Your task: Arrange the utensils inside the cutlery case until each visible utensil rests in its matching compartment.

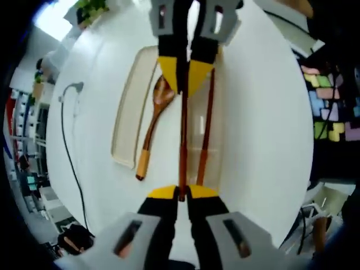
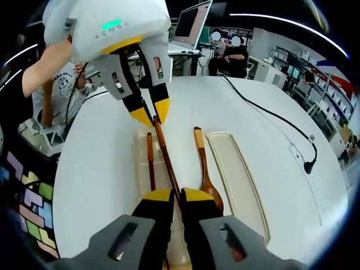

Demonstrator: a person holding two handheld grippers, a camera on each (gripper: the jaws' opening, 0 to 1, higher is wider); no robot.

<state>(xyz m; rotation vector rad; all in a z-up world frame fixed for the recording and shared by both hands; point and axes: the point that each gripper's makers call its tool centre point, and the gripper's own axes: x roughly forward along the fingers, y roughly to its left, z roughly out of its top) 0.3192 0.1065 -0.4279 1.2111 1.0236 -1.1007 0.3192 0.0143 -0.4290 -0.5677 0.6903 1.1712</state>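
Note:
A dark wooden chopstick (image 1: 183, 140) is held at both ends. My left gripper (image 1: 183, 192) is shut on its near end, and my right gripper (image 1: 184, 76) is shut on the far end. In the right gripper view the same chopstick (image 2: 167, 160) runs from my right gripper (image 2: 177, 195) up to the left gripper (image 2: 151, 115). It hangs over a clear cutlery case (image 1: 216, 163). A second chopstick (image 1: 207, 129) lies inside the case (image 2: 139, 169). A wooden spoon (image 1: 154, 118) lies between the case and a cream tray (image 1: 128, 112), its bowl toward the right gripper.
All this sits on a round white table (image 1: 264, 129). A black cable (image 2: 270, 115) with a plug curls across the table beyond the cream tray (image 2: 236, 174). A laptop (image 2: 191, 25) stands at the far edge, with people behind it. Coloured floor tiles (image 1: 329, 107) lie past the table's rim.

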